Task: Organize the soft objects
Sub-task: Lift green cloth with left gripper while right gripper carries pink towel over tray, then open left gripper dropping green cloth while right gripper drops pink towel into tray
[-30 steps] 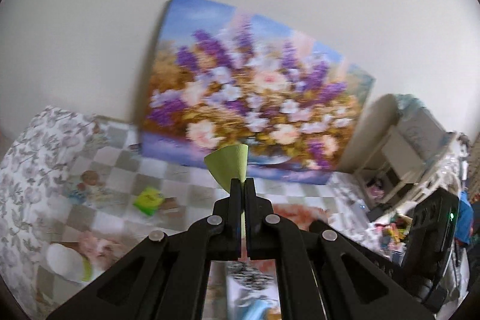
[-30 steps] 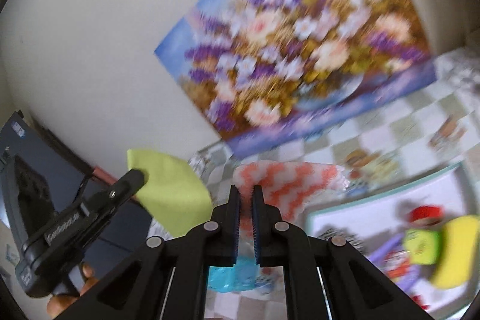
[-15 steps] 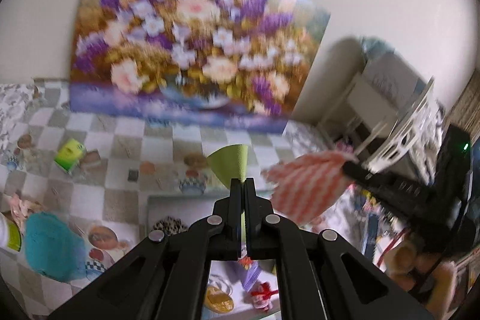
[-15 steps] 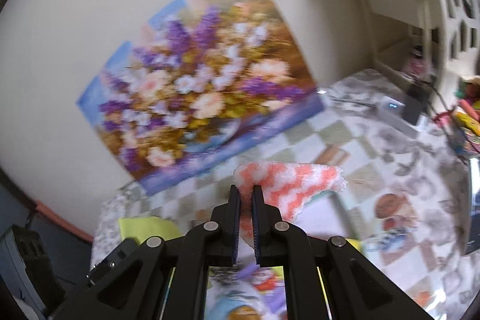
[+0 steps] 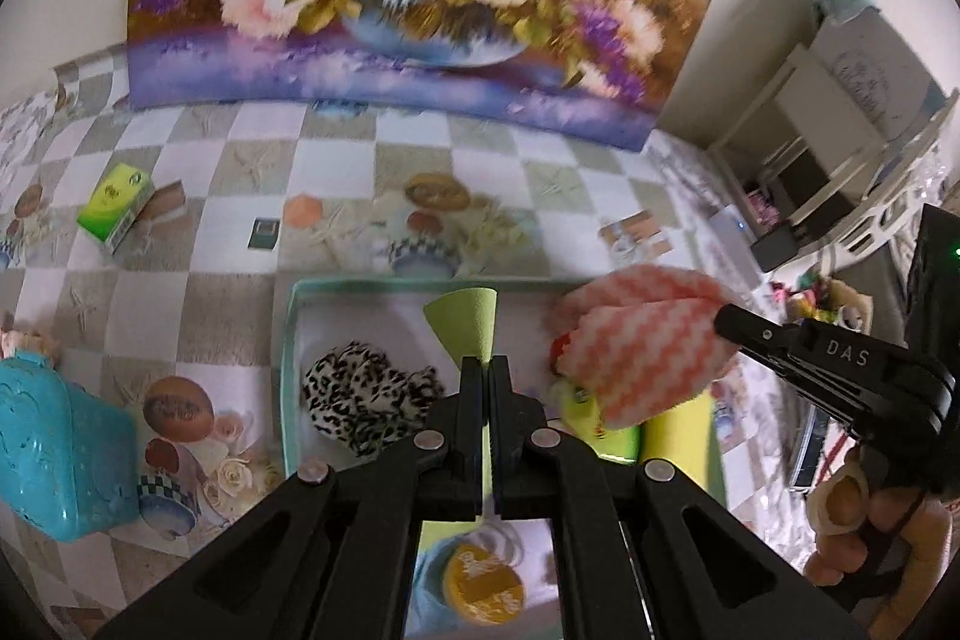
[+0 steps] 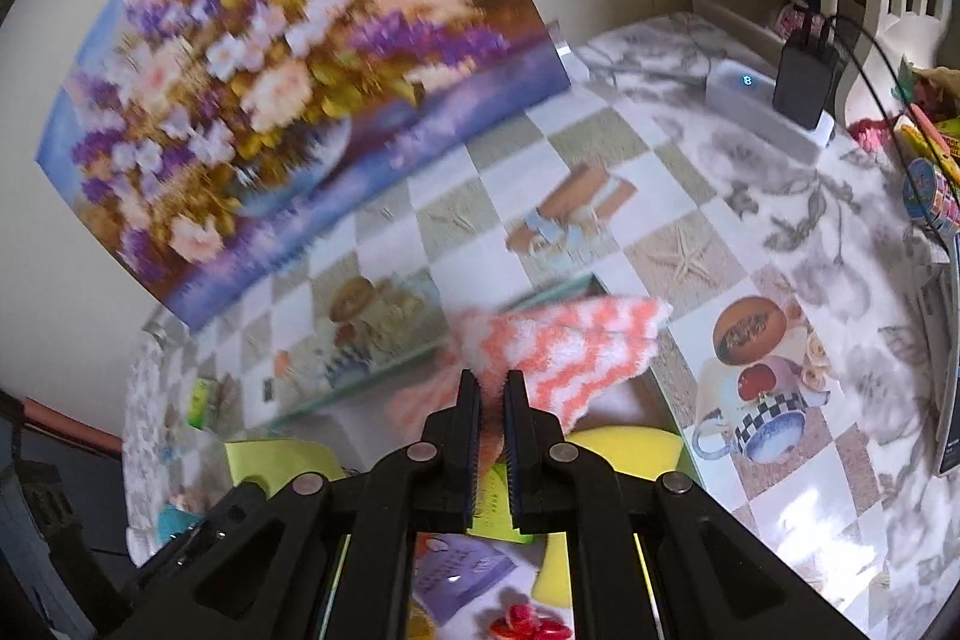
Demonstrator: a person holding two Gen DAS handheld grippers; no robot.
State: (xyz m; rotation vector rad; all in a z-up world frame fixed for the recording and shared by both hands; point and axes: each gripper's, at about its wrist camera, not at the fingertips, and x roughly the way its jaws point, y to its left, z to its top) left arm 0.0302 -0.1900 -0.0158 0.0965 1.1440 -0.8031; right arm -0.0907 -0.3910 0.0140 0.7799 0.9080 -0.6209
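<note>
In the left wrist view, the left gripper (image 5: pixel 485 370) at lower centre pinches a thin lime-green cloth (image 5: pixel 467 325) over the pale-green tray (image 5: pixel 287 340). A leopard-print fabric (image 5: pixel 360 397) lies in the tray's left half.

In the right wrist view, the right gripper (image 6: pixel 492 388) clamps a fluffy orange-and-white striped cloth (image 6: pixel 570 346) at centre frame, probably above the tray's far corner. Both cloths look light and limp, so edge pinches hold them well.

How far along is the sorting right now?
Done: a spotted scrunchie and yellow sponge lie in the tray. In hand: left gripper pinches a green cloth, right gripper an orange striped cloth, both above the tray. Left: releasing them.
</note>
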